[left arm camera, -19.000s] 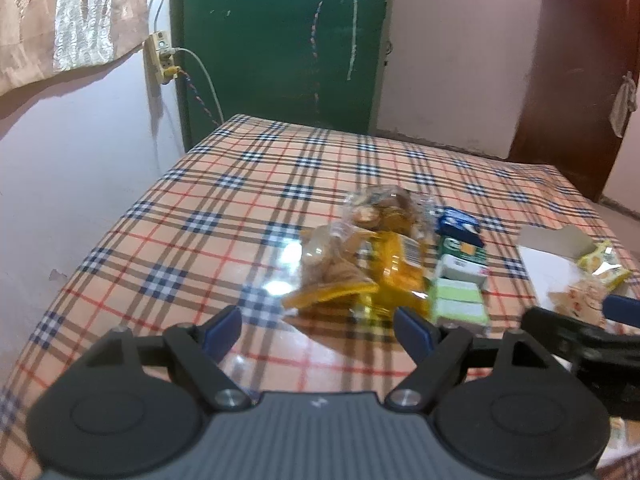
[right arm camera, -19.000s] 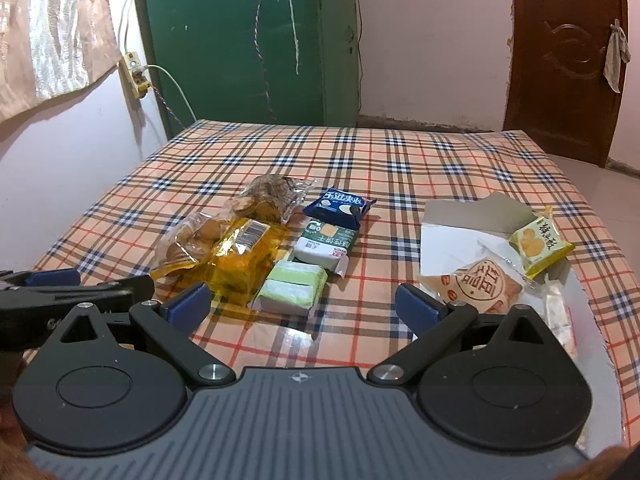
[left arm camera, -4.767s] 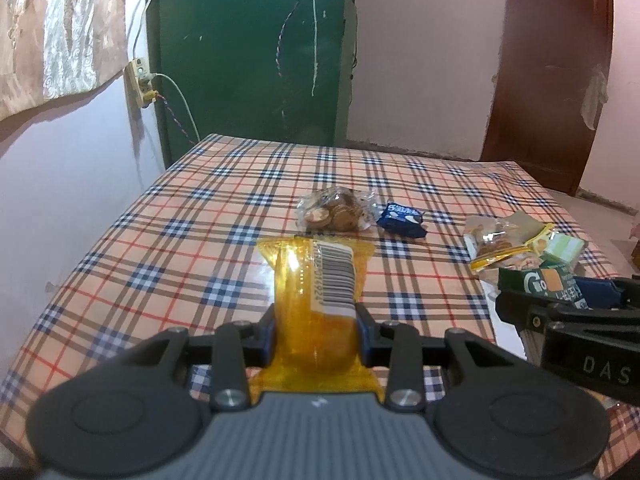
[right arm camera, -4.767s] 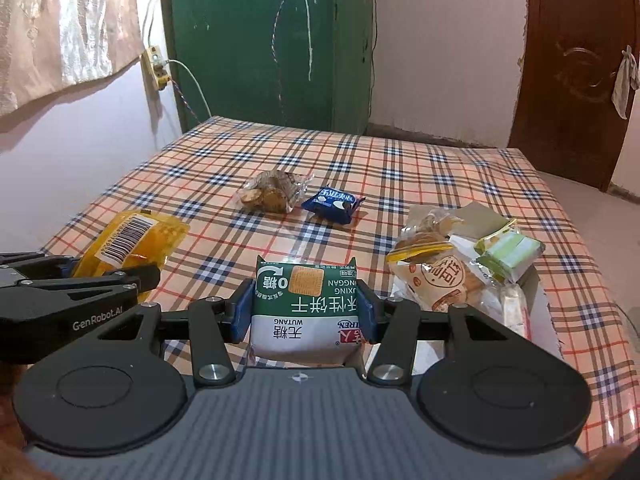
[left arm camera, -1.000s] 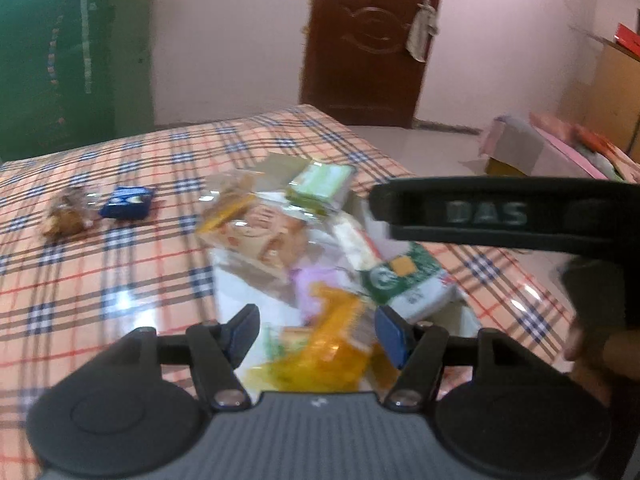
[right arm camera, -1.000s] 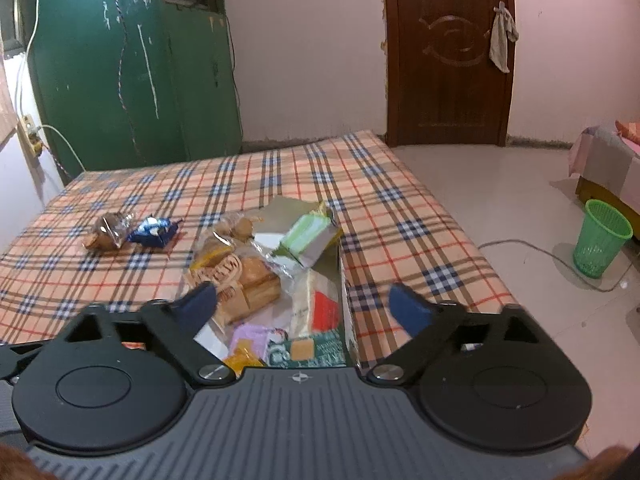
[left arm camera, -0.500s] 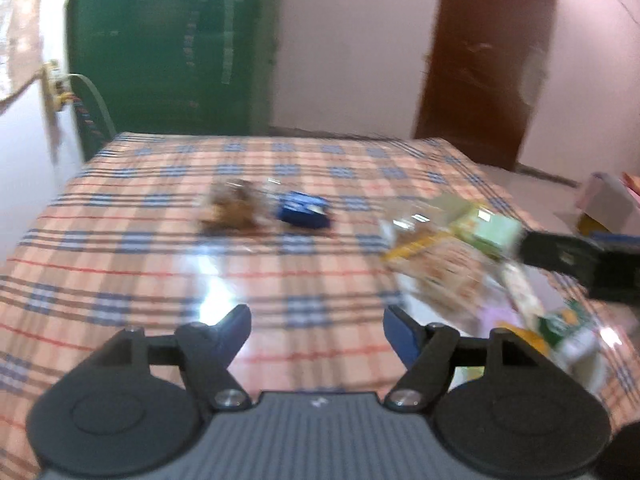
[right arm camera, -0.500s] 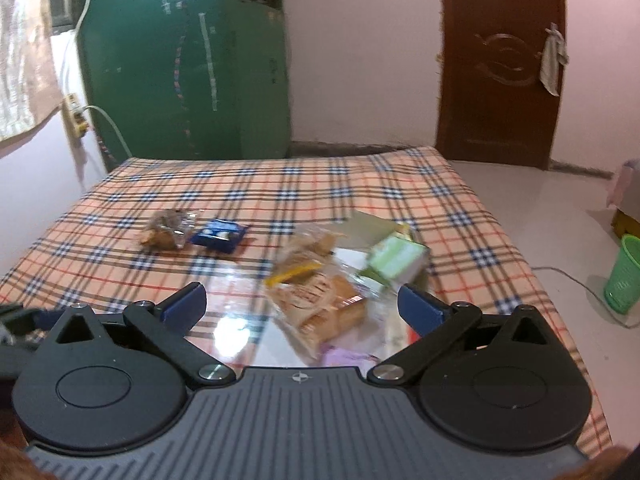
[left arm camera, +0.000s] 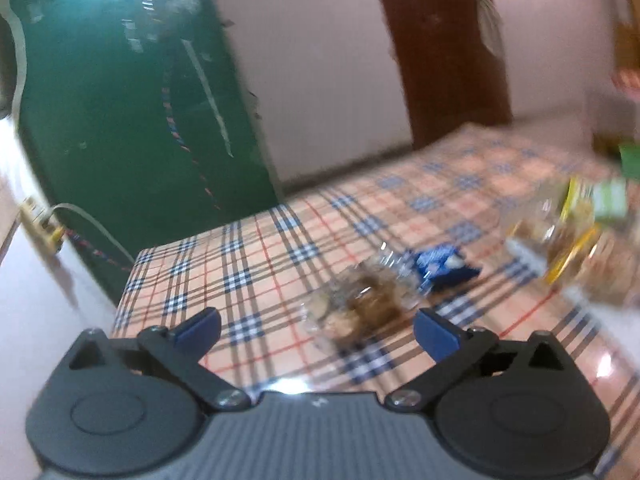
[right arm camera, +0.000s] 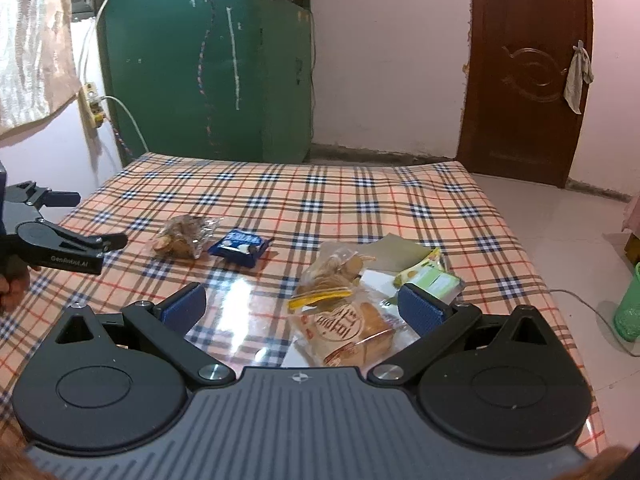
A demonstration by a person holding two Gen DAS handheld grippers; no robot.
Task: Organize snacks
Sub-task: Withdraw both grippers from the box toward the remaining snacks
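Note:
A clear bag of brown cookies and a small blue packet lie side by side on the plaid tablecloth. My left gripper is open and empty, just in front of the cookie bag; it also shows in the right wrist view at the left edge. My right gripper is open and empty above the front of the snack pile, which lies in a white box with a green packet.
A green cabinet stands behind the table, with a wall socket and cable to its left. A brown door is at the back right. A green bin stands on the floor to the right.
My left gripper has swung left and forward from the box to the cookie bag, its view blurred and tilted. My right gripper has turned left and pulled back from the box. Both stay open.

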